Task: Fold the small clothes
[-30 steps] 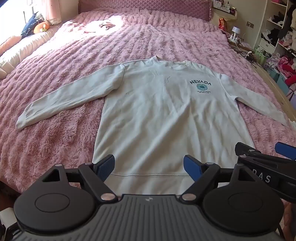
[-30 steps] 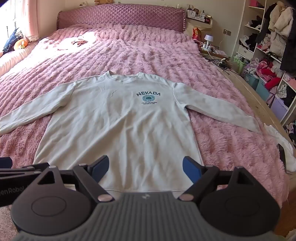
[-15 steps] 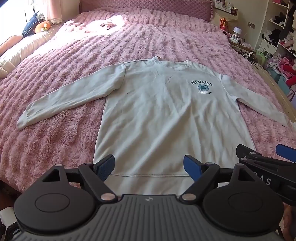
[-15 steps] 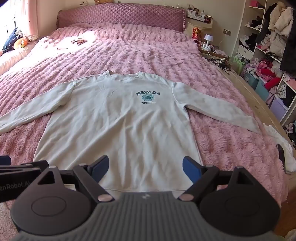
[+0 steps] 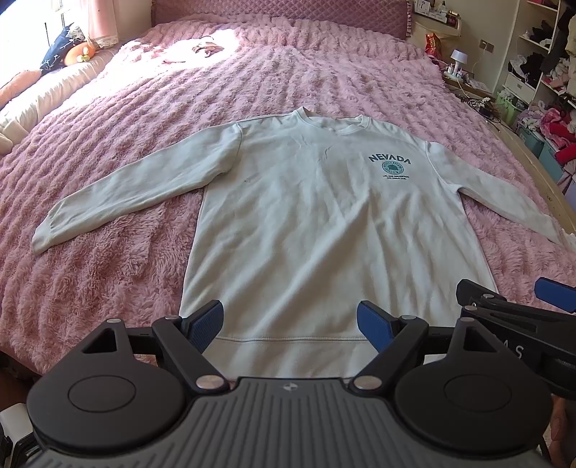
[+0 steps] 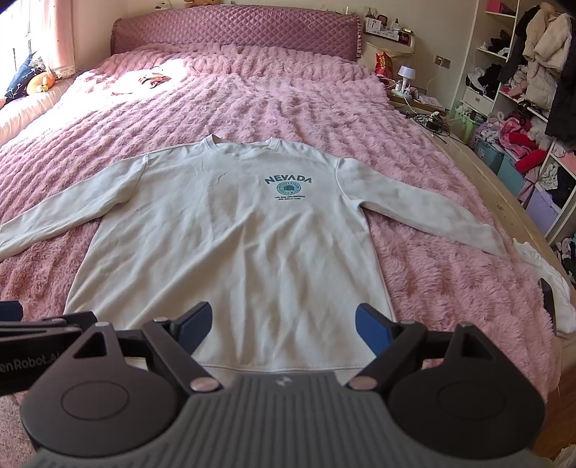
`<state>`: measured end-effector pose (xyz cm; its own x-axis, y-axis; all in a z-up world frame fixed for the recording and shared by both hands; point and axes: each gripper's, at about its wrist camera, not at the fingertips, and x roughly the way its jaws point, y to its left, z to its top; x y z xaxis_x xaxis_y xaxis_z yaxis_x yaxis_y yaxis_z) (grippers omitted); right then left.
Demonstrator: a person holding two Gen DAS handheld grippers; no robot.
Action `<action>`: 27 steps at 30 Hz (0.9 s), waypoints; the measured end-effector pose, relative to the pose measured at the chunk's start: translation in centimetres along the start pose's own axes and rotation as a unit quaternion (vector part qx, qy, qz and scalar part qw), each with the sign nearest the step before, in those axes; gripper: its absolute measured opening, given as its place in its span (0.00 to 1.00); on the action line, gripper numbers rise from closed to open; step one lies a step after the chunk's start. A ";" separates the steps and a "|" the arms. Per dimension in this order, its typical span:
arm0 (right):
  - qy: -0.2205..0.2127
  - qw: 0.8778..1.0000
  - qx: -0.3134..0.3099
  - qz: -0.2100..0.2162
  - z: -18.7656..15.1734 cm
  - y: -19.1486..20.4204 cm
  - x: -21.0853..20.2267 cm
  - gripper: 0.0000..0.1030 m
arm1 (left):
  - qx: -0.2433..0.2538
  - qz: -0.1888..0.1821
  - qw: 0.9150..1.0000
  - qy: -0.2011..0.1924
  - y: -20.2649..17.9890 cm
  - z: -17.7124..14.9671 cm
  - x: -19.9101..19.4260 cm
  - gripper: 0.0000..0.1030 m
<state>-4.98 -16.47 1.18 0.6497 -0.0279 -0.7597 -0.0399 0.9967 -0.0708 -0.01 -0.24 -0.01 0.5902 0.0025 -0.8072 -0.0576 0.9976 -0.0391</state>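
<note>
A pale grey long-sleeved sweatshirt (image 5: 324, 223) (image 6: 230, 244) with a green NEVADA print lies flat and face up on the pink fluffy bed, both sleeves spread out, hem nearest me. My left gripper (image 5: 289, 325) hovers above the hem, open, nothing between its blue pads. My right gripper (image 6: 282, 325) hangs over the hem too, a little to the right, also open and empty. The right gripper (image 5: 518, 298) shows at the right edge of the left wrist view.
The pink bed cover (image 6: 288, 100) stretches to a quilted headboard (image 6: 234, 32). Small items (image 6: 151, 79) lie near the pillows. A white cloth (image 6: 547, 277) rests at the bed's right edge. Cluttered shelves (image 6: 522, 90) and bins stand to the right.
Both grippers have drifted slightly back and up, so the sweatshirt sits a touch lower in both views. Nothing was gripped or moved.
</note>
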 end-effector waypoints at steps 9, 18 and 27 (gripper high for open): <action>0.003 1.000 -0.001 0.001 0.3 0.1 0.4 0.80 | 0.002 0.004 1.000 0.001 -0.2 -0.1 0.0 0.95; 0.003 1.000 -0.001 0.000 0.3 0.1 0.4 0.80 | 0.001 0.002 1.000 0.003 -0.1 -0.2 0.1 0.95; 0.004 1.000 -0.001 0.000 0.2 0.1 0.3 0.80 | 0.001 0.002 1.000 0.003 -0.1 -0.5 0.2 0.95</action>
<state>-4.64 -16.31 1.04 0.6439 -0.0292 -0.7646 -0.0408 0.9965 -0.0724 -0.26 -0.38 -0.42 0.5847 0.0056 -0.8112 -0.0576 0.9977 -0.0346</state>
